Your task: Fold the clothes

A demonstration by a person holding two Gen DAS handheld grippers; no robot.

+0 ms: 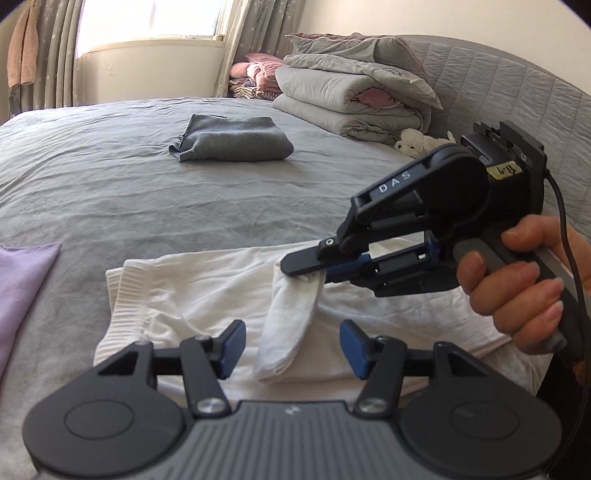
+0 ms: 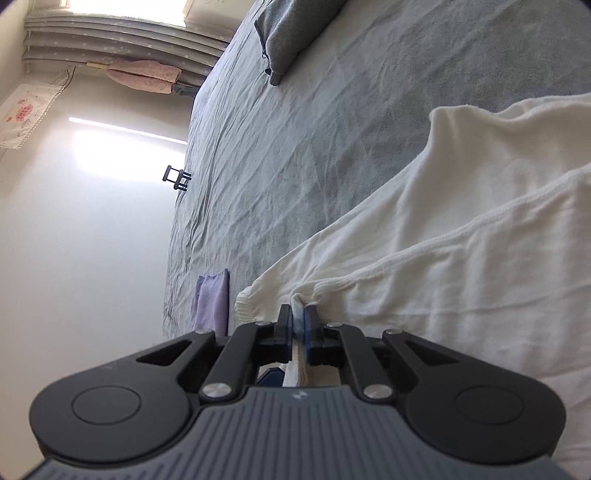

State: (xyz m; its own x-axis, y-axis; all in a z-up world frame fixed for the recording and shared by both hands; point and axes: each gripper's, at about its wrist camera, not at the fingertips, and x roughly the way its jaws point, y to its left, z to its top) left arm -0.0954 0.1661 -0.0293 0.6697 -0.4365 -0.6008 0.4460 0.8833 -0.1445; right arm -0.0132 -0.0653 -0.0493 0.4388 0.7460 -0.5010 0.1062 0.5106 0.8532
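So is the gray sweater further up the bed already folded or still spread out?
Folded. The gray sweater sits as a compact, thick rectangular bundle with stacked layers on the bedsheet, no sleeves spread out.

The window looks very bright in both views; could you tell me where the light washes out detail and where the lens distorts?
Left wrist view: the window is blown out white, and the headboard bows with the fisheye. Right wrist view: glare burns a bright patch on the wall, the bed runs tilted, and the white garment stays readable.
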